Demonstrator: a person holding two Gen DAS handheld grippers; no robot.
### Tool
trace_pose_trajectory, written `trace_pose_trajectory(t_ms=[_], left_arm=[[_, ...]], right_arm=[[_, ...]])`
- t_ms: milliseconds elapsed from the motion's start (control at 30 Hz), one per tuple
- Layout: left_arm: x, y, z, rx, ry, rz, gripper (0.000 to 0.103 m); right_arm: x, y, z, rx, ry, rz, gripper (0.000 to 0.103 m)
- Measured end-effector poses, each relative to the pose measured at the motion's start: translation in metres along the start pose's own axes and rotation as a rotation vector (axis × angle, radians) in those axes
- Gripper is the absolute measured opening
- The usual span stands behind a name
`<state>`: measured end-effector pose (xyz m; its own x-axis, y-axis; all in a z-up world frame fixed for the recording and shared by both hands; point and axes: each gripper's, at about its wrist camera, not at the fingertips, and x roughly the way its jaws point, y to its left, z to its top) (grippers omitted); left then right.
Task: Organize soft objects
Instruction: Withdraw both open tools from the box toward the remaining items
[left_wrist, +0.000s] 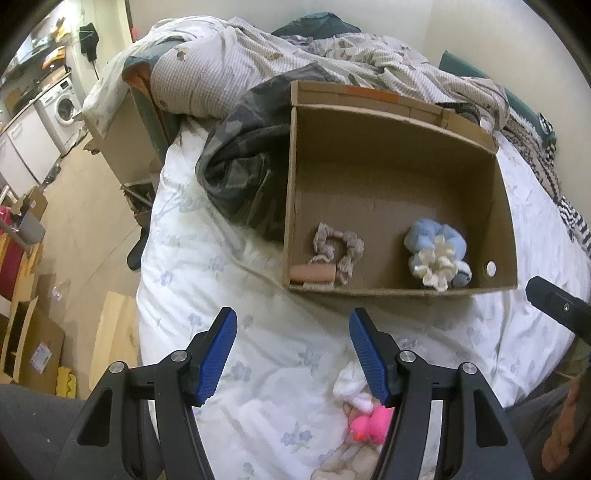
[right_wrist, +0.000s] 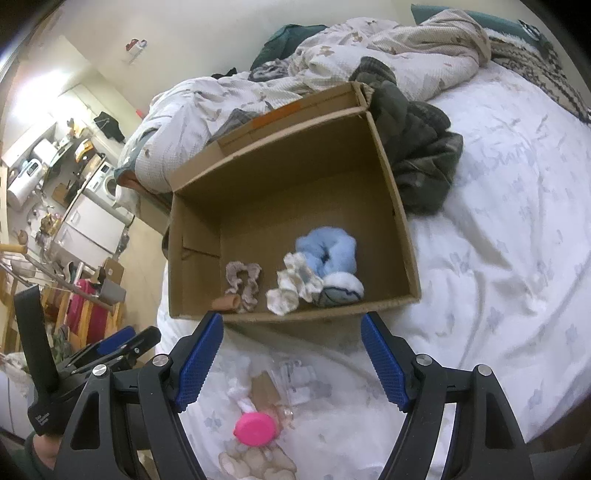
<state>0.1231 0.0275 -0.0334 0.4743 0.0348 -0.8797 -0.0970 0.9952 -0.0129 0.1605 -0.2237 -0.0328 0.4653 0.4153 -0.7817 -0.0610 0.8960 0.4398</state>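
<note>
An open cardboard box (left_wrist: 391, 291) (right_wrist: 402, 218) lies on the bed. Inside are a beige scrunchie (left_wrist: 338, 249) (right_wrist: 243, 278), a small tan roll (left_wrist: 314, 274) (right_wrist: 224, 302), a blue scrunchie (left_wrist: 436, 234) (right_wrist: 328, 249), a cream scrunchie (left_wrist: 436, 266) (right_wrist: 295, 286) and a blue-white sock (right_wrist: 341, 290). On the sheet in front lie a pink round object (left_wrist: 369, 424) (right_wrist: 255, 428), a white soft piece (left_wrist: 351, 384) (right_wrist: 240, 391) and a beige plush (right_wrist: 255, 461). My left gripper (left_wrist: 293, 354) is open and empty, above the sheet before the box. My right gripper (right_wrist: 291, 354) is open and empty above the loose items.
A dark camouflage garment (left_wrist: 240, 166) (right_wrist: 417, 155) lies beside the box. A crumpled duvet (left_wrist: 258, 51) (right_wrist: 369, 48) is behind it. The white floral sheet (left_wrist: 221, 295) (right_wrist: 498, 258) covers the bed. The floor to the left holds cardboard (left_wrist: 33, 343) and a washing machine (left_wrist: 62, 107).
</note>
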Motion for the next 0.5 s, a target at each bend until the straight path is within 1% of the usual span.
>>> trace_pose_trajectory(t_ms=[200, 233, 300, 333, 400, 500], left_arm=[[0.002, 0.007, -0.013, -0.002, 0.022, 0.015, 0.06], [0.004, 0.008, -0.014, -0.006, 0.028, 0.015, 0.06], [0.006, 0.013, -0.016, -0.014, 0.042, 0.025, 0.06], [0.008, 0.015, -0.016, -0.019, 0.047, 0.029, 0.06], [0.011, 0.02, -0.017, -0.037, 0.06, 0.033, 0.06], [0.017, 0.026, -0.017, -0.066, 0.075, 0.051, 0.06]], right_arm=[[0.001, -0.004, -0.013, 0.004, 0.034, -0.006, 0.081], [0.004, -0.005, -0.019, 0.015, 0.059, -0.004, 0.081], [0.006, -0.005, -0.021, 0.022, 0.073, -0.001, 0.081], [0.012, -0.006, -0.026, 0.032, 0.104, 0.0, 0.081], [0.016, -0.006, -0.03, 0.037, 0.127, -0.007, 0.081], [0.023, -0.009, -0.033, 0.061, 0.16, 0.005, 0.081]])
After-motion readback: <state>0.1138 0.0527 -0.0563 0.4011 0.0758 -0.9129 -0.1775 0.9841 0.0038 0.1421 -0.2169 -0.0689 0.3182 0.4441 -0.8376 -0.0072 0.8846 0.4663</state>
